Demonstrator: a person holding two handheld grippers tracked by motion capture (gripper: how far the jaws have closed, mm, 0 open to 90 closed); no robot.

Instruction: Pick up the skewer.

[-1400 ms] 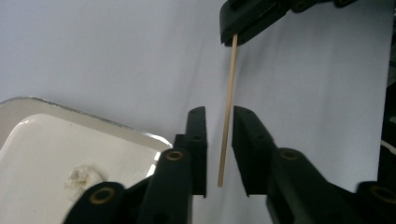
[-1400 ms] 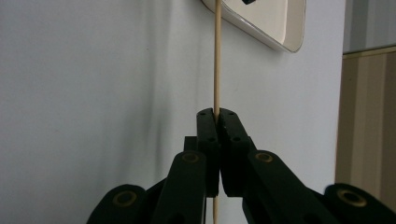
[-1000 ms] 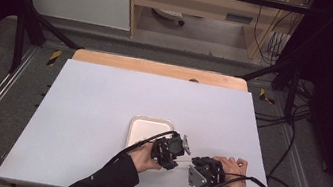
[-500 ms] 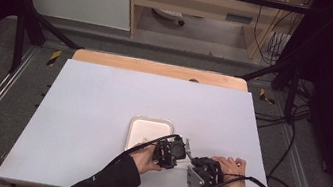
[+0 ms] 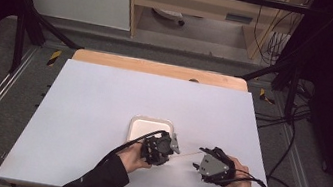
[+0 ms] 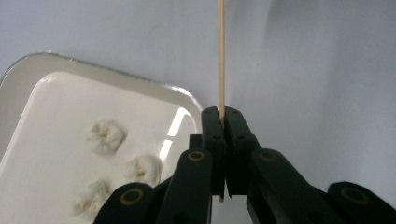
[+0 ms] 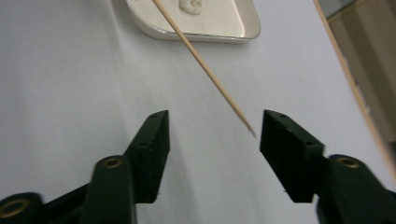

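Right gripper (image 7: 212, 135) fingers just opened, released skewer (image 6: 221, 56), left gripper (image 6: 221, 122) clamps it

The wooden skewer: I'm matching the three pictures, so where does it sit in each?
High view: wooden skewer lies thin between left gripper and right gripper, right of the tray.
Left gripper view: upright at centre, clamped in the shut jaws.
Right gripper view: slants from top centre to the open jaws.
Shared landmark: the tray.
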